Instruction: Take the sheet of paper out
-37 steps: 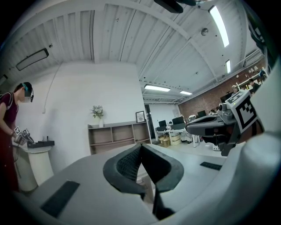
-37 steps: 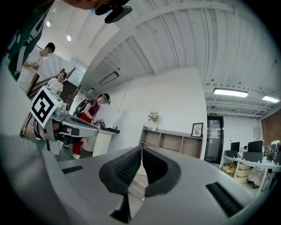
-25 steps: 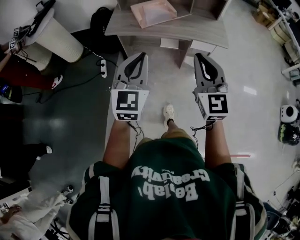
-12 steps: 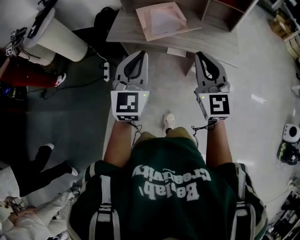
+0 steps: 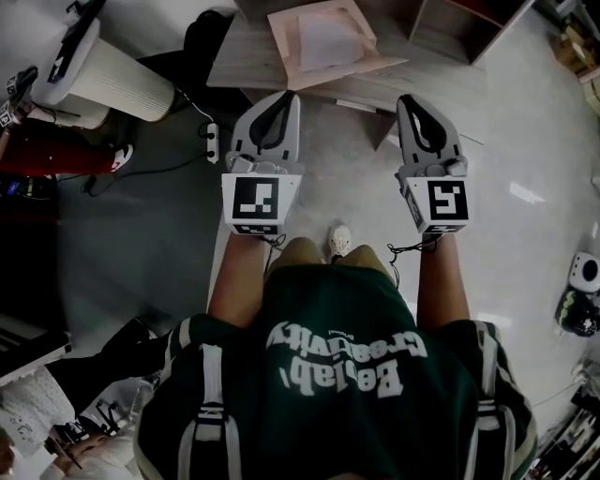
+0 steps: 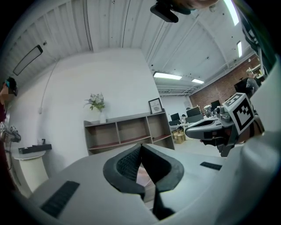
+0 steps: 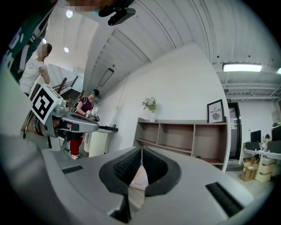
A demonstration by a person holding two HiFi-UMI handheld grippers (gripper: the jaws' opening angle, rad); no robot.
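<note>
A white sheet of paper (image 5: 330, 39) lies in a shallow pink tray (image 5: 292, 54) on a low wooden table (image 5: 246, 64) at the top of the head view. My left gripper (image 5: 286, 97) and right gripper (image 5: 410, 100) are held out level side by side, short of the table's front edge and apart from the tray. Each is shut with nothing between its jaws. In the left gripper view the left gripper (image 6: 141, 147) has its pads together, and in the right gripper view the right gripper (image 7: 141, 152) does too.
A wooden shelf unit (image 5: 461, 26) stands on the table's right end; it shows as an open bookcase (image 7: 184, 138) against the white wall. A white cylindrical stand (image 5: 105, 82) is at the left, with a power strip (image 5: 210, 139) and cables on the floor. People stand at the left.
The table and pink tray have come closer and further into the head view as the person walked forward. Both grippers stayed shut and side by side.
</note>
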